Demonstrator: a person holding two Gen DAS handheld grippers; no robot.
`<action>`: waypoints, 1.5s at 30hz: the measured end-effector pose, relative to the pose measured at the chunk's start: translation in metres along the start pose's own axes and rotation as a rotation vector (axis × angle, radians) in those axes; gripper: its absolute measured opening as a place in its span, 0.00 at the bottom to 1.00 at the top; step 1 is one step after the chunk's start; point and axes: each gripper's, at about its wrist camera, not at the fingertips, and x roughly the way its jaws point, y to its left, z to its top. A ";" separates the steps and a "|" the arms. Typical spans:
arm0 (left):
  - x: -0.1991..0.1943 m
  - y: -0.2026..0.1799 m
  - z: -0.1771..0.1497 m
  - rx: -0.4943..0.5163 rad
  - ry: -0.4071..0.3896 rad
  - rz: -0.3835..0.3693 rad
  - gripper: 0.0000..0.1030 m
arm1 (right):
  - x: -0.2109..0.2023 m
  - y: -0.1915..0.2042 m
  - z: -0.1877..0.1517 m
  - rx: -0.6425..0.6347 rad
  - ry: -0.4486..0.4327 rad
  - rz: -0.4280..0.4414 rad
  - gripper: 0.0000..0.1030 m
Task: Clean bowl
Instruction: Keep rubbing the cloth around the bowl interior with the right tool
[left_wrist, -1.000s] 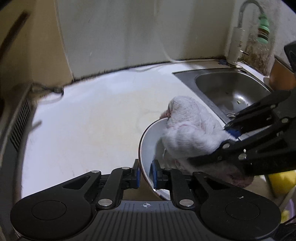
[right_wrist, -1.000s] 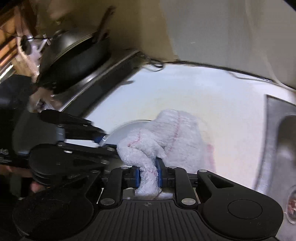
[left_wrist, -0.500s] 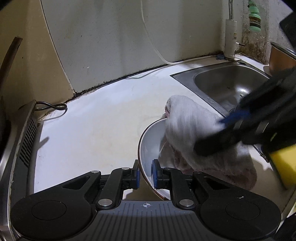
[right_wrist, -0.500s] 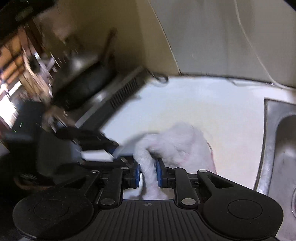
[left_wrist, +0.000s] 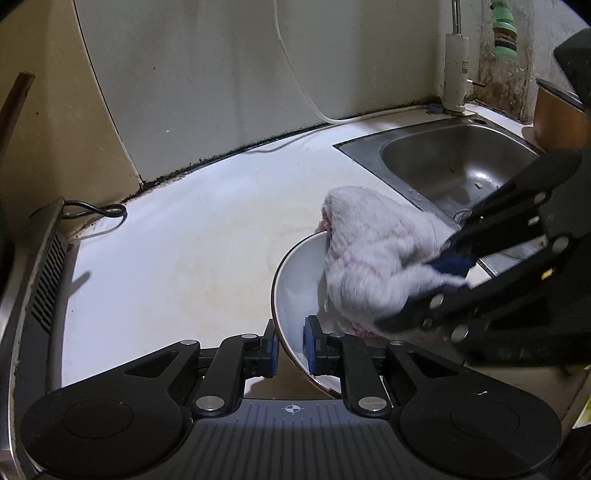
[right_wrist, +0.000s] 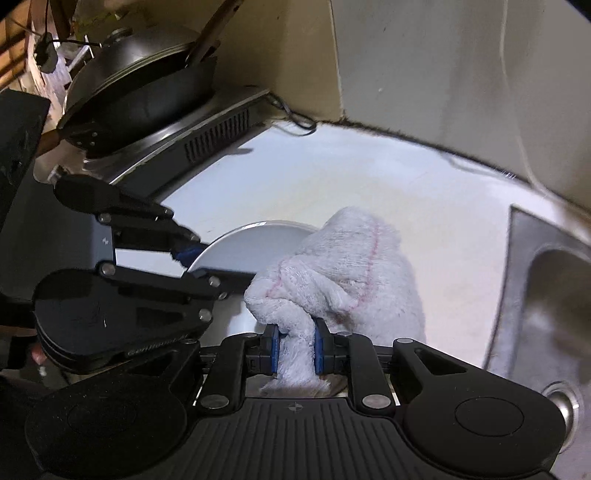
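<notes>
On countertop (left_wrist: 166, 266), bowl (left_wrist: 295, 273) rim sits between left gripper (left_wrist: 290, 347) jaws, which are opening.

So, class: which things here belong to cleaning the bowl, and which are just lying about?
In use: bowl, white cloth, left gripper, right gripper.
Lying about: sink, tap, black pan, black cable.

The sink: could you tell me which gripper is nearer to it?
Right. The right gripper, shut on the cloth in the bowl, is beside the sink; the left gripper grips the bowl's far rim.
</notes>
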 end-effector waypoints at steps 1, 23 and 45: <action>0.000 0.000 0.000 -0.001 0.001 -0.001 0.17 | -0.003 0.000 -0.001 0.003 -0.007 -0.007 0.17; 0.002 0.004 -0.001 -0.005 0.009 -0.006 0.18 | 0.017 -0.008 0.009 0.051 0.038 0.082 0.17; 0.008 0.010 -0.001 -0.012 0.022 -0.010 0.20 | 0.008 -0.009 0.020 0.008 -0.039 0.014 0.17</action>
